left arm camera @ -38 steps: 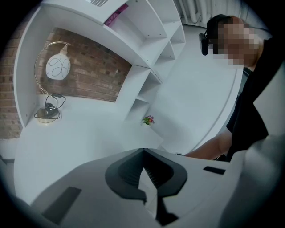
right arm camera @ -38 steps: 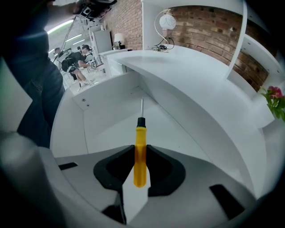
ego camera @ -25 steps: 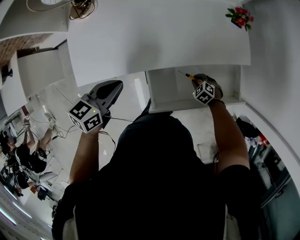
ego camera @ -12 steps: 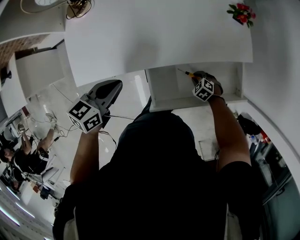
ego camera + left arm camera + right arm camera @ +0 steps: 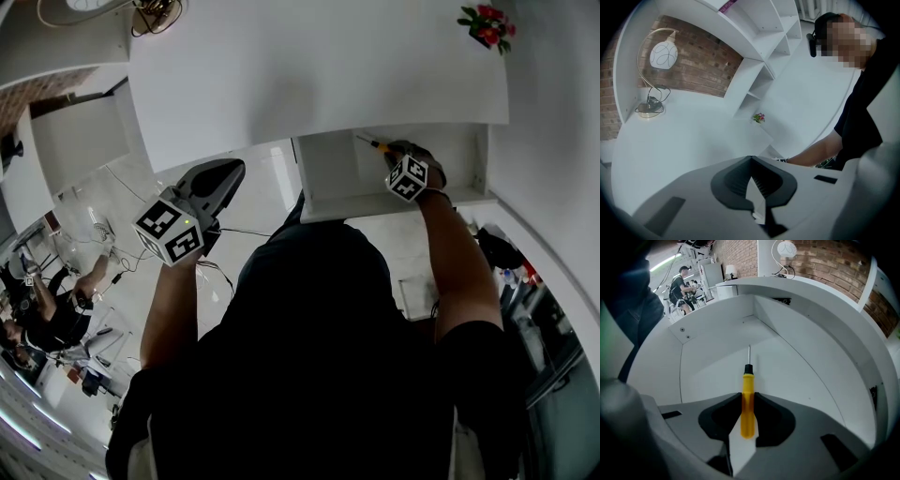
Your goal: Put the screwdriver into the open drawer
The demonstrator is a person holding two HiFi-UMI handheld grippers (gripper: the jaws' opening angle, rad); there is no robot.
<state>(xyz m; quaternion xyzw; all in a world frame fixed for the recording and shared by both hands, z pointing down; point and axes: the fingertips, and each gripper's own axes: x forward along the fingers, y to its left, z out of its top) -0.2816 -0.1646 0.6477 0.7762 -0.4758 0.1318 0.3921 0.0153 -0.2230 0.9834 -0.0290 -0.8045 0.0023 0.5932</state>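
The yellow-handled screwdriver (image 5: 747, 401) is clamped in my right gripper (image 5: 748, 394), its thin metal shaft pointing forward over the white floor of the open drawer (image 5: 787, 371). In the head view the right gripper (image 5: 398, 159) reaches into the drawer (image 5: 328, 178) under the white desk, and the screwdriver (image 5: 373, 143) sticks out to the left of it. My left gripper (image 5: 220, 183) hovers left of the drawer, outside it. In the left gripper view its jaws (image 5: 751, 180) are closed tip to tip with nothing between them.
The white desk top (image 5: 319, 66) spreads above the drawer, with a small red flower pot (image 5: 485, 26) at its far right and a lamp (image 5: 658, 61) at its left end. White shelves (image 5: 764, 28) stand behind. A person (image 5: 47, 309) sits far left.
The right gripper with the screwdriver has barely shifted inside the drawer. The left gripper holds its place.
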